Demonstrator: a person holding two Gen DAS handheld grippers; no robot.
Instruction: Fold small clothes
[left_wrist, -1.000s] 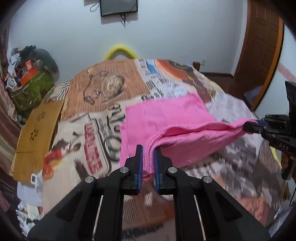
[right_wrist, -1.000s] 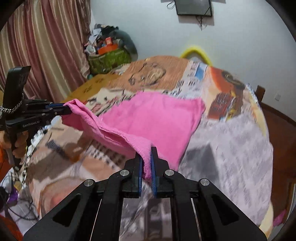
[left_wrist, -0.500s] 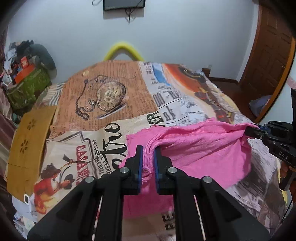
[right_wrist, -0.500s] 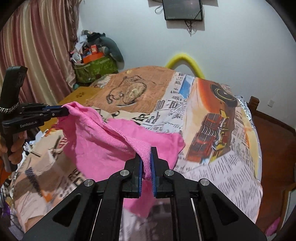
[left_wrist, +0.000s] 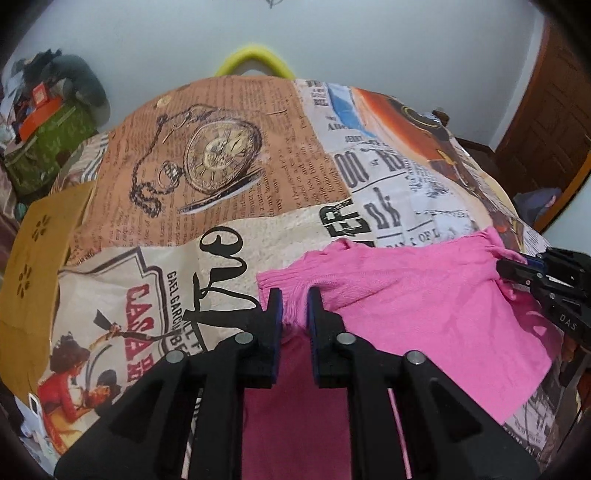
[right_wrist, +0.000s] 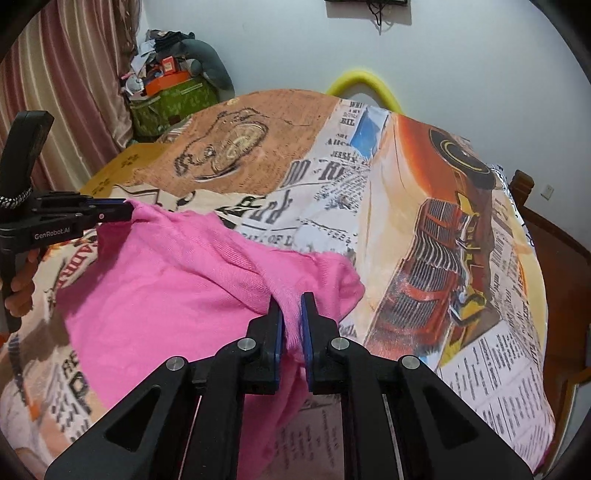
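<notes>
Garment under inspection: a pink knit top (left_wrist: 424, 295), lying doubled over on the bed (left_wrist: 229, 236), just in front of the printed pocket watch (left_wrist: 218, 151) on the cover. My left gripper (left_wrist: 294, 306) has the near-left corner between its jaws, which are opening; cloth sits in the gap. My right gripper (right_wrist: 291, 314) is clamped on the other corner. I judge the fold is being laid. To do it well I would settle both corners onto the lower layer, edges matched, then release without dragging the fabric.
</notes>
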